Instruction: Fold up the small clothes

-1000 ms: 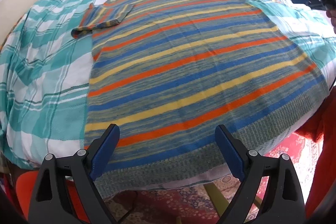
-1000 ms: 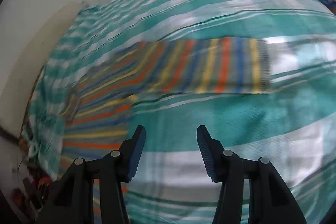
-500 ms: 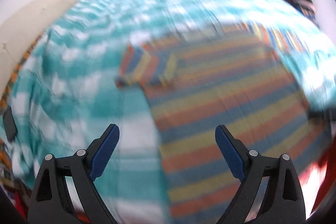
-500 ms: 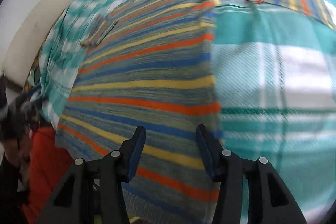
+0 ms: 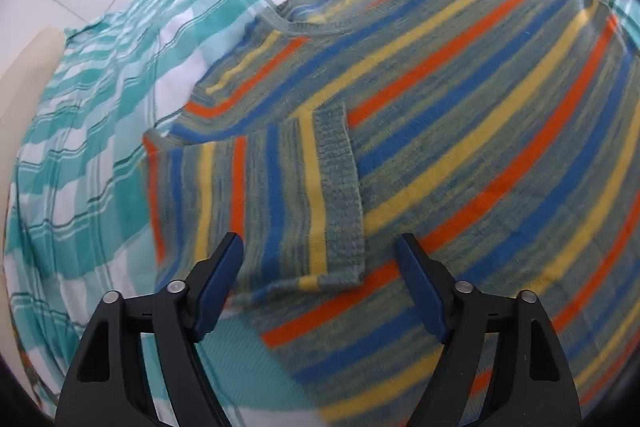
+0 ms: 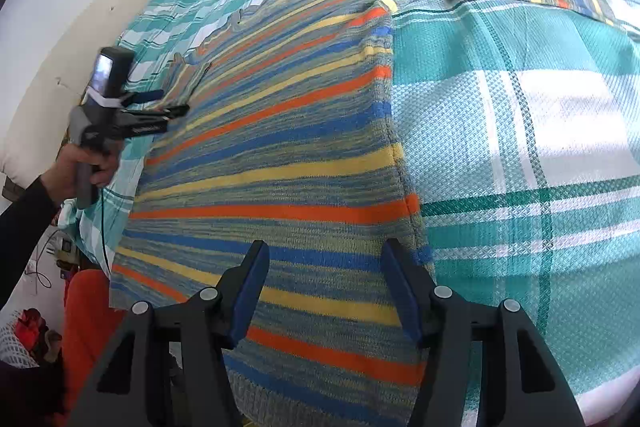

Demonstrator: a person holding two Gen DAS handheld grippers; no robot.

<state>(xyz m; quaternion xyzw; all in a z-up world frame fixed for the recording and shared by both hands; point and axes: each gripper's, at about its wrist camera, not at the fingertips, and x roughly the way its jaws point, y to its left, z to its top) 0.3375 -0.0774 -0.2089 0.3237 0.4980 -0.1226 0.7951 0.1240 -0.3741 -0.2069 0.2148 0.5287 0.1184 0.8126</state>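
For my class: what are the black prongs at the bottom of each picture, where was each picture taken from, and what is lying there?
A person holds a handheld gripper in each hand; a camera on each looks along its two blue-padded fingers. One picture is from the left gripper, the other from the right gripper. Both are open and hold nothing. A striped sweater lies flat on a teal checked bedspread. Its sleeve is folded onto the body. The right view also shows the person's left hand holding the other gripper.

The sweater carries orange, yellow and blue stripes on grey-green knit. The bedsheet is teal-and-white plaid with dark green lines.
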